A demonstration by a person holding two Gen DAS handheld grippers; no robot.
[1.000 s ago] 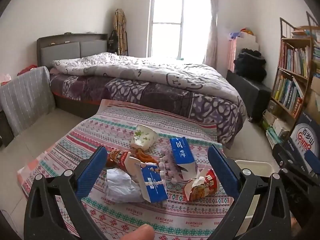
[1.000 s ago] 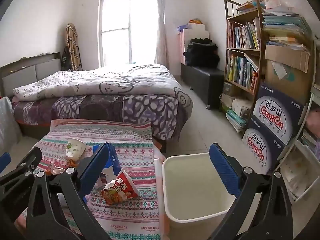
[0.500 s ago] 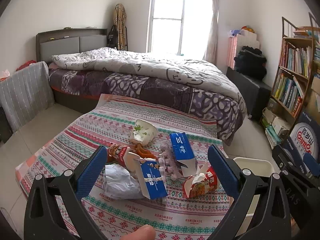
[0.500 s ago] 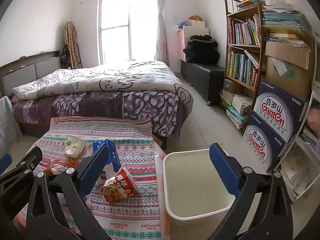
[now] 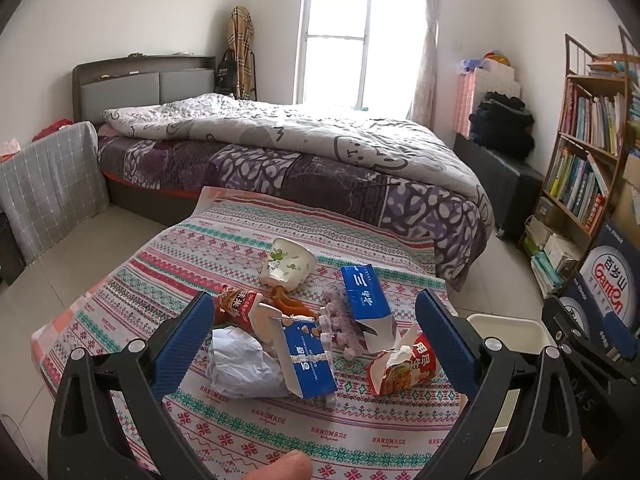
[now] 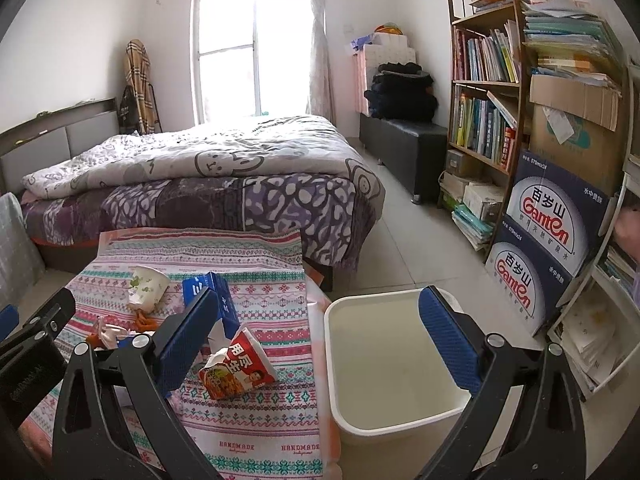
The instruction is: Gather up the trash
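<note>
Trash lies in a heap on a table with a striped patterned cloth (image 5: 168, 252): a crumpled white paper (image 5: 240, 364), two torn blue cartons (image 5: 308, 356) (image 5: 366, 300), a red snack packet (image 5: 404, 368) (image 6: 236, 368), a paper cup (image 5: 288, 264) (image 6: 146, 288), a red wrapper (image 5: 238, 304) and pale purple bits (image 5: 340, 320). My left gripper (image 5: 312, 324) hangs open above the heap, holding nothing. My right gripper (image 6: 320, 320) is open too, over the table's right edge and the empty white bin (image 6: 392, 360).
The white bin (image 5: 504, 324) stands on the floor against the table's right side. A bed (image 5: 288, 148) lies beyond the table. A bookshelf (image 6: 484, 92) and stacked water boxes (image 6: 548, 240) line the right wall. A fingertip (image 5: 280, 466) shows at the bottom edge.
Both views have risen and tilted down slightly, so the heap and the bin sit a little lower in frame. Both grippers stay open; nothing on the table moved.
</note>
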